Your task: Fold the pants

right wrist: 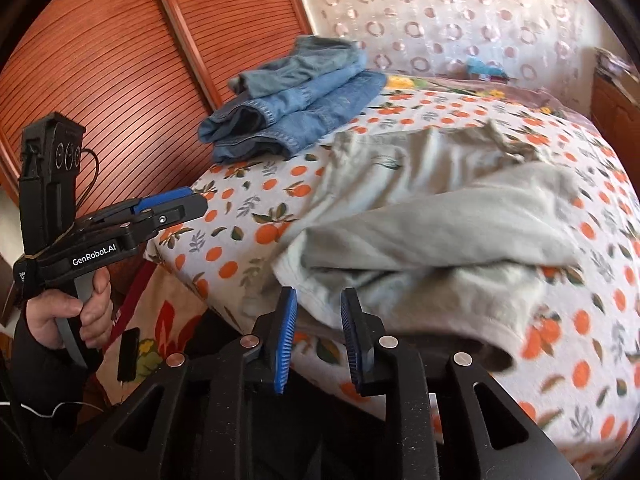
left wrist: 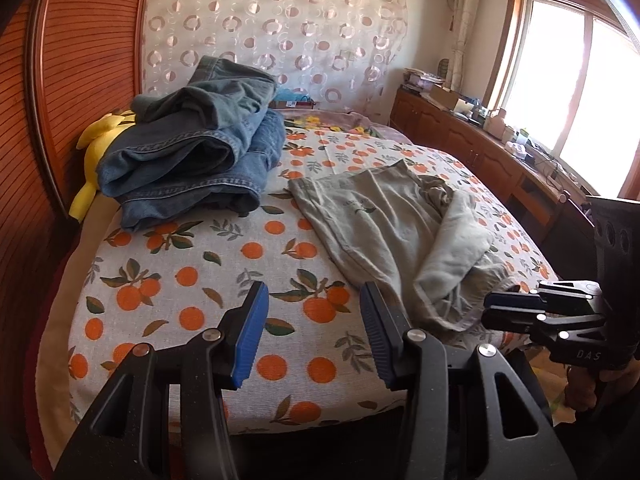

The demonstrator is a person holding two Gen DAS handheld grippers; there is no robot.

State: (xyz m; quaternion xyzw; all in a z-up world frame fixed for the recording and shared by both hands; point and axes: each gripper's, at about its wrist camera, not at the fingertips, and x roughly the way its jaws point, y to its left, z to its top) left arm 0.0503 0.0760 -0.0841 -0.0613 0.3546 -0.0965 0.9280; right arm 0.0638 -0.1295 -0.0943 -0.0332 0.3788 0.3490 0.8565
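Your grey pants (left wrist: 396,232) lie crumpled mid-bed, one corner flipped over, hem at the near edge. Your left gripper (left wrist: 312,336) hovers with jaws apart over bare sheet at their 8 o'clock; your right gripper (right wrist: 318,340) sits jaws apart at the hem, gripping nothing (cloth just ahead). Folded jeans (left wrist: 200,148) at 10 o'clock, well apart. Orange-print bedsheet (left wrist: 192,280), wooden wardrobe (left wrist: 80,80) at 9.
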